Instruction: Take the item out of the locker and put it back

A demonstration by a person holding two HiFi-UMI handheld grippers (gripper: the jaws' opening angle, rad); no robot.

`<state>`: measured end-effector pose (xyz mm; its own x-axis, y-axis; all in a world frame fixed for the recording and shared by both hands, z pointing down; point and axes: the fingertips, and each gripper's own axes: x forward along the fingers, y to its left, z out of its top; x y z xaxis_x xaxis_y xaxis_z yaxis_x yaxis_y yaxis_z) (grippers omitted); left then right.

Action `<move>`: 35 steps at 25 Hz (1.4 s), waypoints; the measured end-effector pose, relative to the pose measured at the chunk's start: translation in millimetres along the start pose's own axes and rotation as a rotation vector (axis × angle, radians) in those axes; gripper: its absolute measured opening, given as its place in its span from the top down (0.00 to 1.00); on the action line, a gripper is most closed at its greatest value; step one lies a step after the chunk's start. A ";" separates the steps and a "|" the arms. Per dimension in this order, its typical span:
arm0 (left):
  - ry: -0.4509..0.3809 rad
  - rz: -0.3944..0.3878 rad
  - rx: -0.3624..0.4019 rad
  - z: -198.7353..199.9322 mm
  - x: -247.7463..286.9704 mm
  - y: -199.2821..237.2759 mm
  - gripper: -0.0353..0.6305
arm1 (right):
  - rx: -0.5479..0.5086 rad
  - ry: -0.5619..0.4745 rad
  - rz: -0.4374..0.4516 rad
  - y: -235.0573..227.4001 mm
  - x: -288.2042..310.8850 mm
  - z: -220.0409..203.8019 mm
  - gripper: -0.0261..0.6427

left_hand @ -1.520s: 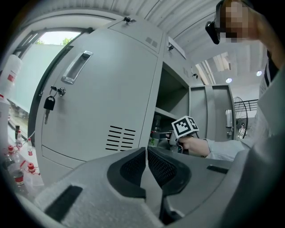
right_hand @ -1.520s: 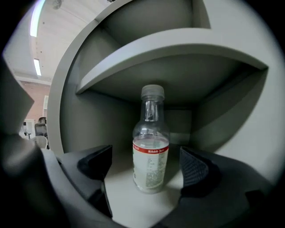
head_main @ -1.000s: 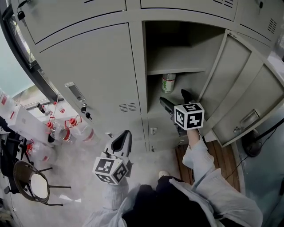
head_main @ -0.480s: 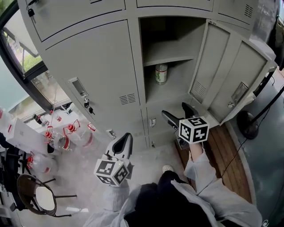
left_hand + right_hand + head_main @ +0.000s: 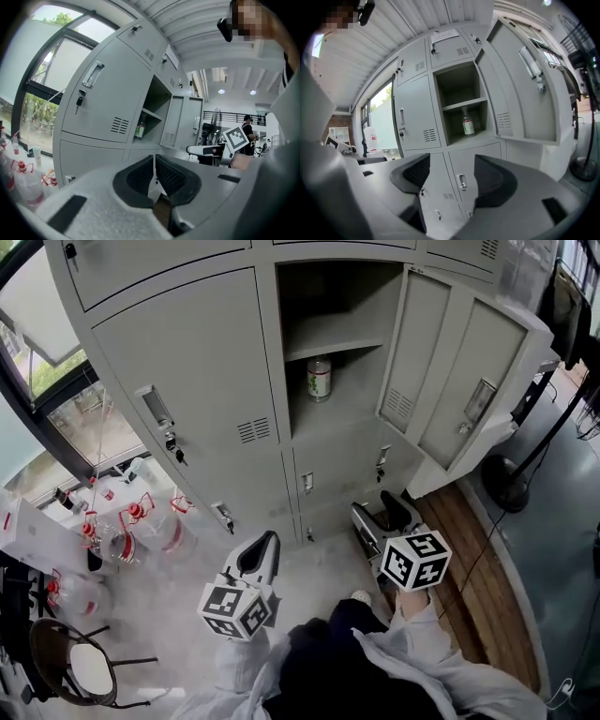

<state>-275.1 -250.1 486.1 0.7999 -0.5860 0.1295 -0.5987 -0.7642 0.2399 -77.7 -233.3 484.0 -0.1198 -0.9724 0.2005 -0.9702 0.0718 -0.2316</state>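
Head view, with both gripper views: the bottle (image 5: 319, 378), clear with a green-and-white label, stands upright on the floor of the open locker compartment (image 5: 349, 399), under the inner shelf (image 5: 328, 334) and towards the compartment's left side; the compartment's door (image 5: 417, 352) is swung out to the right. Neither gripper touches the bottle, and both are held low in front of the locker, well apart from it. The right gripper (image 5: 375, 507) is below the open compartment, level with the lower row of small doors; its jaws stand apart and are closing, with nothing between them. In the right gripper view (image 5: 452, 164) the bottle (image 5: 468, 123) appears above the gap between the two jaws and slightly right of its middle, far behind them inside the compartment, while the gap itself frames only the lower locker doors. The left gripper (image 5: 265, 542) is to the left, before the closed locker door, with its jaws together and empty. In the left gripper view (image 5: 154, 159) the bottle (image 5: 139, 130) lies above the meeting jaws and a little to their left, again distant, in the open compartment. Plastic jugs with red caps (image 5: 141, 526) stand on the floor at the left, near the window.
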 end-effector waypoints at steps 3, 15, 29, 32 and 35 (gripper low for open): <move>0.003 -0.014 0.006 -3.5 1.3 -12.9 0.92 | 0.017 -0.023 -0.028 -1.3 -26.8 0.0 0.63; 0.001 0.000 0.005 -3.2 10.1 -73.6 0.92 | -0.074 0.003 -0.069 -19.8 -100.5 -1.2 0.96; 0.006 0.003 0.029 -5.1 20.2 -103.0 0.92 | -0.078 -0.034 -0.092 -47.7 -126.8 -2.5 0.96; 0.002 0.003 0.028 -4.3 22.7 -103.3 0.92 | -0.079 -0.037 -0.092 -48.7 -126.4 -1.0 0.96; 0.005 -0.002 0.024 -5.8 24.3 -104.5 0.92 | -0.077 -0.033 -0.093 -49.1 -125.8 -2.4 0.96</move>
<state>-192.9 -182.9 469.8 0.8013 -0.5830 0.1340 -0.5978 -0.7718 0.2166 -15.5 -114.0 472.4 -0.0223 -0.9823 0.1859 -0.9902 -0.0040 -0.1396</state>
